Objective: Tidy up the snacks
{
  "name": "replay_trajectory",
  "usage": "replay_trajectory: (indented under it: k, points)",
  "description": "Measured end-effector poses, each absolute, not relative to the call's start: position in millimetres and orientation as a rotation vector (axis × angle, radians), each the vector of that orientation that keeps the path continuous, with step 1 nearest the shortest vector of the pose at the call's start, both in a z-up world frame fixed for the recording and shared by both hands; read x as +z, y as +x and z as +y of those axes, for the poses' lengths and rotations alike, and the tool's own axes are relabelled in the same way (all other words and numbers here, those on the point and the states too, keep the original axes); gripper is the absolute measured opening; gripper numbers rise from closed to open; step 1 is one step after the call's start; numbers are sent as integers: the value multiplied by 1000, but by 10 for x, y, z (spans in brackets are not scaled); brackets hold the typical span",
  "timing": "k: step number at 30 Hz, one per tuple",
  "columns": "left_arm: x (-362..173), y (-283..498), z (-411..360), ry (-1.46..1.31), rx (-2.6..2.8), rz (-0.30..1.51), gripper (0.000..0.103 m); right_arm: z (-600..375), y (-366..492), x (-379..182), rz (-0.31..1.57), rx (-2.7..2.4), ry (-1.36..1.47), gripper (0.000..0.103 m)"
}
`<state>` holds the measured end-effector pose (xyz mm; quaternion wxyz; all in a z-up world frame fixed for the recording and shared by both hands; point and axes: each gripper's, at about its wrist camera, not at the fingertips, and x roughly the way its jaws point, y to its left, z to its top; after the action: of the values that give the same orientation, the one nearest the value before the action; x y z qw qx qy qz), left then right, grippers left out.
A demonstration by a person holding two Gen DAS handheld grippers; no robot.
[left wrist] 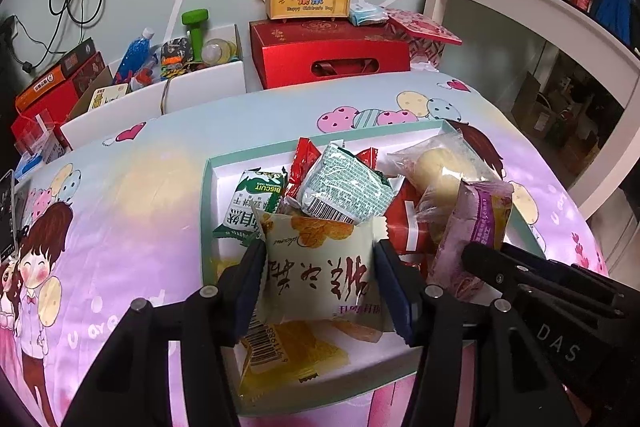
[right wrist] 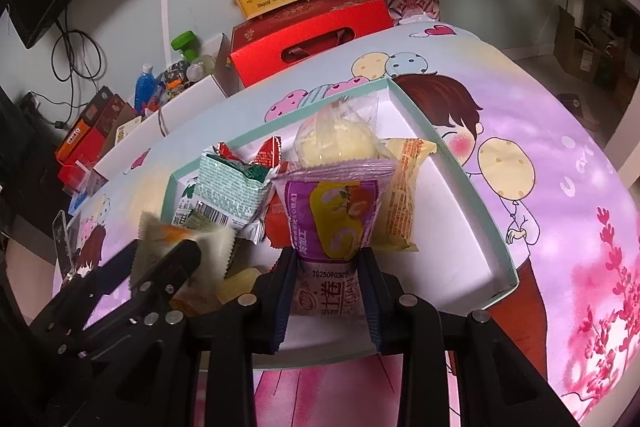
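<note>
Currently both my grippers work over the shallow teal-rimmed box (left wrist: 208, 195), which lies on the cartoon-print cloth (left wrist: 120, 211) and holds a loose heap of snack packets.

Risks, left to right. On the left, the cream packet (left wrist: 320, 267) is pinched across its soft body and may slide out if I tilt it. In the middle, the green-and-white packet (left wrist: 344, 187) sits propped on the heap and looks ready to topple if brushed. On the right, the purple packet (right wrist: 336, 215) is held only by its lower end; its top-heavy upper part could swing into the clear-wrapped bun (right wrist: 340, 139) just behind it.

Tool state. The left gripper (left wrist: 320, 283) is wide apart yet clamped on the cream packet, both pads touching its sides. The right gripper (right wrist: 327, 291) is narrower and squeezes the purple packet's lower end.
</note>
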<state>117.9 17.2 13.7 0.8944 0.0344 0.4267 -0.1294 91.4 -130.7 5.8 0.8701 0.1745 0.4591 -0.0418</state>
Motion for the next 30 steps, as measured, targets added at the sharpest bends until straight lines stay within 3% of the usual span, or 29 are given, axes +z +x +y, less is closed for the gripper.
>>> replay_trajectory:
  k: [8, 12, 14, 16, 19, 22, 26, 28, 30]
  points:
    - [210, 1165, 268, 46, -254, 883, 64, -1289, 918, 57, 969, -95, 351, 33]
    - [255, 1159, 381, 16, -224, 886, 76, -1285, 922, 49, 980, -102, 346, 36]
    - [269, 1156, 460, 3, -201, 885, 81, -1274, 931, 30, 993, -113, 334, 45]
    - [268, 1152, 532, -3, -177, 884, 87, -1261, 931, 21, 996, -121, 325, 65]
    - [249, 1141, 650, -10, -134, 885, 92, -1232, 931, 30, 993, -122, 309, 67]
    - [214, 1134, 791, -28, -89, 888, 95, -1186, 929, 32, 989, -120, 291, 83]
    - [181, 1100, 969, -41, -33, 887, 96, -1111, 924, 48, 978, -113, 266, 89]
    - [173, 1076, 1053, -51, -14, 883, 96, -1072, 920, 53, 970, -109, 257, 102]
    - [150, 1061, 1144, -65, 5, 887, 96, -1020, 907, 57, 958, -106, 241, 103]
